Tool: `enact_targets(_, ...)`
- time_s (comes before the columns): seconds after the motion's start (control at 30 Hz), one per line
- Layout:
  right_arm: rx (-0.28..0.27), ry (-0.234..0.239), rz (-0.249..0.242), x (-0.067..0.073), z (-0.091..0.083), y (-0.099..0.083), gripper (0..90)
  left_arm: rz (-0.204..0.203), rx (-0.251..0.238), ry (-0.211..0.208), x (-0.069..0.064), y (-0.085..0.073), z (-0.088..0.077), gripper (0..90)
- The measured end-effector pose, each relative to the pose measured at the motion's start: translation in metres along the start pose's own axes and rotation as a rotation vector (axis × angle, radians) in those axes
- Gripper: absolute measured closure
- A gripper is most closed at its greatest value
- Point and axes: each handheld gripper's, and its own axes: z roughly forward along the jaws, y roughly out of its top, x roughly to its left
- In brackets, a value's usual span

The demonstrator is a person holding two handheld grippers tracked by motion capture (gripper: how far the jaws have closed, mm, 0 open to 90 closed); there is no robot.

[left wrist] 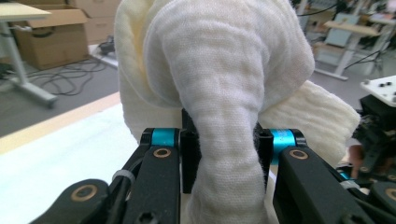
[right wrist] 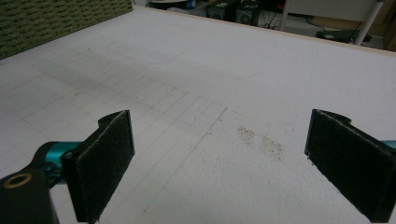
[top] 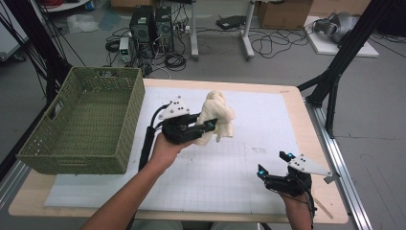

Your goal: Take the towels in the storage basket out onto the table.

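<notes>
Carrying the cream towel (top: 218, 117) bunched in our left tongs (top: 206, 127) above mid-bench, we should swing toward nine o'clock, clear the green basket (top: 84, 124) rim (mind the dangling folds). Right tongs (top: 273, 165) idle, gaping wide at five o'clock.

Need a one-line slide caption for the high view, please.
Left tool grips a cream cloth beside the green basket; right tool rests open.

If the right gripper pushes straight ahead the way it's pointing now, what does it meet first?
Probably the white mat: the open right gripper points low across it, nothing between the jaws. Farther along stands the green basket, though depth is hard to judge.
</notes>
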Motion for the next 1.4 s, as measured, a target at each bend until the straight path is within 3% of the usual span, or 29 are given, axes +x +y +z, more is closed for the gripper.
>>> enact_targets(0.1, -0.003, -0.004, 0.012, -0.003, 0.000, -0.001, 7.4, 0.003, 0.021, -0.023, -0.004, -0.010, 0.012, 72.3)
enact_targets(0.2, -0.008, -0.010, 0.020, -0.004, -0.003, -0.001, 7.4, -0.030, 0.044, -0.032, -0.004, -0.022, 0.022, 72.0)
enact_targets(0.27, -0.004, -0.013, 0.021, -0.005, -0.003, -0.002, 7.4, -0.042, 0.088, -0.045, -0.004, -0.037, 0.030, 71.9)
enact_targets(0.57, 0.005, -0.009, 0.021, -0.005, -0.001, -0.002, 7.4, -0.083, 0.186, -0.080, 0.000, -0.074, 0.050, 71.4)
enact_targets(0.67, 0.006, -0.010, 0.019, -0.006, -0.001, -0.002, 7.4, -0.120, 0.172, -0.106, -0.003, -0.082, 0.055, 71.4)
enact_targets(0.77, 0.007, -0.009, 0.027, -0.006, -0.001, -0.003, 7.4, -0.122, 0.200, -0.120, -0.004, -0.092, 0.060, 70.8)
enact_targets(0.9, 0.007, -0.009, 0.028, -0.006, 0.000, -0.003, 7.4, -0.162, 0.227, -0.118, 0.002, -0.106, 0.061, 67.7)
enact_targets(0.97, 0.009, -0.009, 0.023, -0.006, 0.000, -0.003, 7.4, -0.229, 0.245, -0.085, 0.011, -0.111, 0.058, 59.0)
enact_targets(1.0, 0.010, -0.009, 0.024, -0.006, 0.000, -0.004, 7.4, -0.229, 0.245, -0.085, 0.011, -0.111, 0.058, 52.1)
enact_targets(1.03, 0.010, -0.010, 0.023, -0.006, 0.000, -0.004, 7.4, -0.241, 0.258, -0.063, 0.014, -0.113, 0.056, 46.7)
enact_targets(1.07, 0.010, -0.011, 0.021, -0.006, 0.000, -0.004, 7.4, -0.236, 0.270, -0.004, 0.022, -0.114, 0.050, 42.9)
enact_targets(1.1, 0.010, -0.011, 0.021, -0.006, 0.000, -0.004, 7.4, -0.236, 0.270, -0.004, 0.022, -0.114, 0.050, 38.7)
enact_targets(1.13, 0.013, -0.013, 0.022, -0.006, -0.001, -0.003, 7.4, -0.217, 0.263, 0.065, 0.028, -0.113, 0.041, 34.5)
enact_targets(1.17, 0.013, -0.013, 0.022, -0.006, -0.001, -0.003, 7.4, -0.217, 0.263, 0.065, 0.028, -0.113, 0.041, 32.6)
enact_targets(1.4, 0.025, -0.011, 0.012, -0.005, 0.002, -0.004, 7.4, -0.208, 0.156, 0.240, 0.053, -0.096, -0.001, 37.0)
